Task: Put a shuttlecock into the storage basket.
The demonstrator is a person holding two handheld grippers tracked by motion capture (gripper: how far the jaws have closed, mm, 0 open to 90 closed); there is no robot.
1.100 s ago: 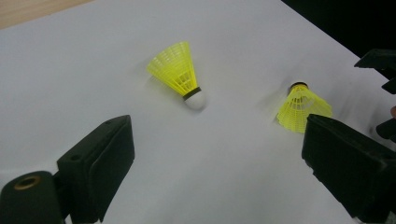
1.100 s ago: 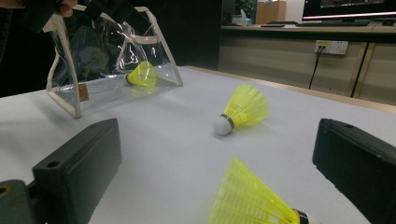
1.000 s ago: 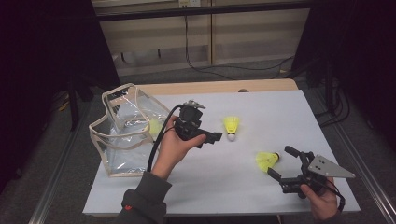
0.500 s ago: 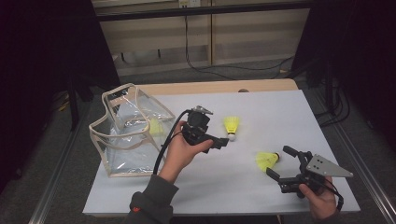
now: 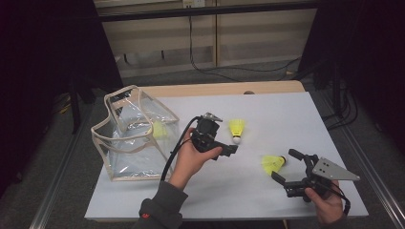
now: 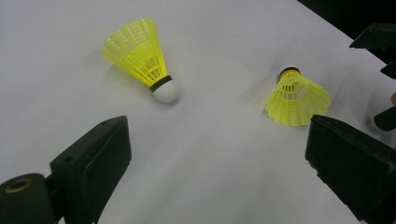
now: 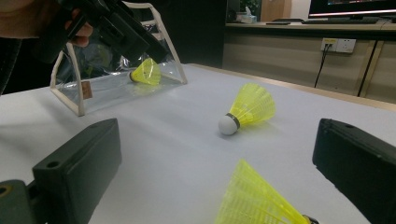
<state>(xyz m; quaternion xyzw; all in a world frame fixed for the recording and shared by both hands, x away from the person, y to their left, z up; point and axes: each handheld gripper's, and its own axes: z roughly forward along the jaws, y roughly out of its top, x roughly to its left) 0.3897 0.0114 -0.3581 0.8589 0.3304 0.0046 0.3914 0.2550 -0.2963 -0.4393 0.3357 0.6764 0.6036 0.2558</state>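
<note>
Fingers of the left gripper stand wide and empty, held above the bench and aimed down at the white-tipped shuttlecock, which lies on its side just ahead of them, cork toward the person. Fingers of the right gripper are likewise wide and empty, low over the bench near its front right, with the second shuttlecock lying just off their tips and not yet between them; in the right gripper view its skirt sits low between the two fingers, cork pointing toward the camera side. A third shuttlecock already rests inside the clear bag, which stands open at the bench's left, well apart from the two loose ones. Judgement: the step in hand is the approach to pick up the loose shuttlecocks for bagging; one is in, two remain. Next move, as judged, calls for the left gripper to descend and straddle the white-tipped shuttlecock near its cork, where it is stiffest, then close gently, since the mesh skirt would likely crush or spring out under a hard pinch. The right gripper needs a short advance to bring its shuttlecock between the fingers before closing.
</note>
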